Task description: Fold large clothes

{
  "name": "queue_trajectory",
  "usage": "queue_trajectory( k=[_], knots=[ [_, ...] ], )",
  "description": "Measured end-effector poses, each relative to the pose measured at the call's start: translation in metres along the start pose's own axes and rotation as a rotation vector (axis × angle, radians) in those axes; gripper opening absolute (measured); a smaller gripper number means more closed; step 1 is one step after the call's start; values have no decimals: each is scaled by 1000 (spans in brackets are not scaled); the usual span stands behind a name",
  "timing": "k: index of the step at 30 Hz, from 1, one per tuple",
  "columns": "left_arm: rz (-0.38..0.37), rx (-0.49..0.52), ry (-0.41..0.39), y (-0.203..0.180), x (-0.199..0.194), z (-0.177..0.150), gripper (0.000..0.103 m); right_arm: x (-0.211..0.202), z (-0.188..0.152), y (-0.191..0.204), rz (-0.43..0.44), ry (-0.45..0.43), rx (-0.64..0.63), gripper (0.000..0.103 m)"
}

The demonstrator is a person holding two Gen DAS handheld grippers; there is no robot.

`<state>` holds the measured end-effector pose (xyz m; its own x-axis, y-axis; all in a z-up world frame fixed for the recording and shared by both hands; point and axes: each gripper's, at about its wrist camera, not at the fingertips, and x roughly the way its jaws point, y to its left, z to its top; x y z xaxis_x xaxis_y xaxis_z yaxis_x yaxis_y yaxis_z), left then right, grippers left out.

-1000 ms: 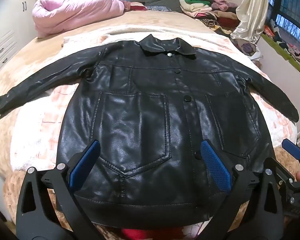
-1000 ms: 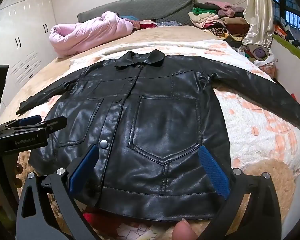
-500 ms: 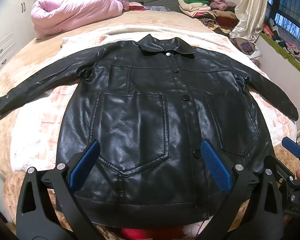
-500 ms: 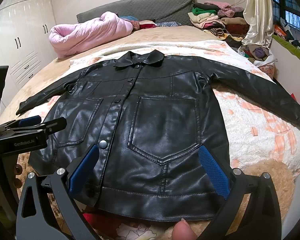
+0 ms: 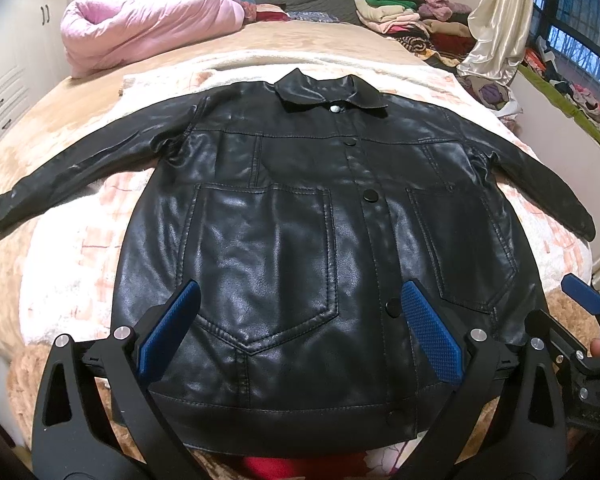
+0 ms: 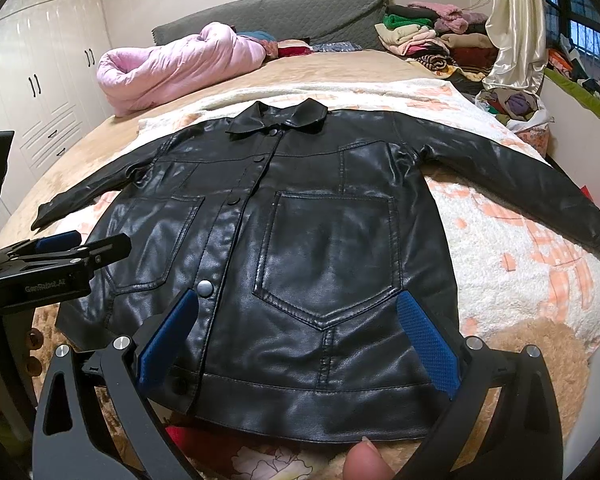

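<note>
Change over the last second: almost none. The jacket [image 5: 300, 240] lies as it did in the earlier views, front up and buttoned, flat on the pale patterned blanket [image 5: 71, 264] over the bed [image 6: 340, 68], collar toward the headboard, hem toward you. Both sleeves are spread out to the sides as before. The views have shifted only slightly (your hands drifted a little, nothing more). Judgement: no fold has been started, so the whole task is ahead of you.

Pose, left: your left gripper [image 5: 300, 332] hovers low over the hem end, pointing up the jacket toward the collar. Its blue pads [image 5: 430, 330] stand wide apart with nothing between them, framing the chest pocket [image 5: 263, 264]. I cannot tell whether the tips touch the leather.

Pose, right: your right gripper [image 6: 300, 340] sits just beside the left one, at much the same height and heading, over the other pocket [image 6: 332, 256]. Its jaws are also spread wide and empty. A fingertip [image 6: 366, 460] shows at the bottom edge of the right wrist view (yours, on the handle).

Likely next step, as a guess: take a sleeve [image 6: 520, 184] or a side edge and bring it across the body. The leather looks stiff and slick, so expect it to resist a crease and slide on the blanket.
</note>
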<state>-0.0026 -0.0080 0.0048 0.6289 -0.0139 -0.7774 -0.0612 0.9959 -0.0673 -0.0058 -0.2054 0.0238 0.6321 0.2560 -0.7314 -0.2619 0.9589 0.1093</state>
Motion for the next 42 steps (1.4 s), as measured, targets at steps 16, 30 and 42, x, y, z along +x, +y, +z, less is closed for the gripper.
queue_trajectory(
  k=[16,30,42],
  knots=[
    [-5,-1,-2,1,-1,4,94,1,0,0,0,3,-2,99],
    [-9,5,-10,2,-1,5,94,2,3,-2,-2,-3,-3,99],
    [-1,12,-20,4,10,30,94,12,21,-9,-5,-9,9,99]
  ],
)
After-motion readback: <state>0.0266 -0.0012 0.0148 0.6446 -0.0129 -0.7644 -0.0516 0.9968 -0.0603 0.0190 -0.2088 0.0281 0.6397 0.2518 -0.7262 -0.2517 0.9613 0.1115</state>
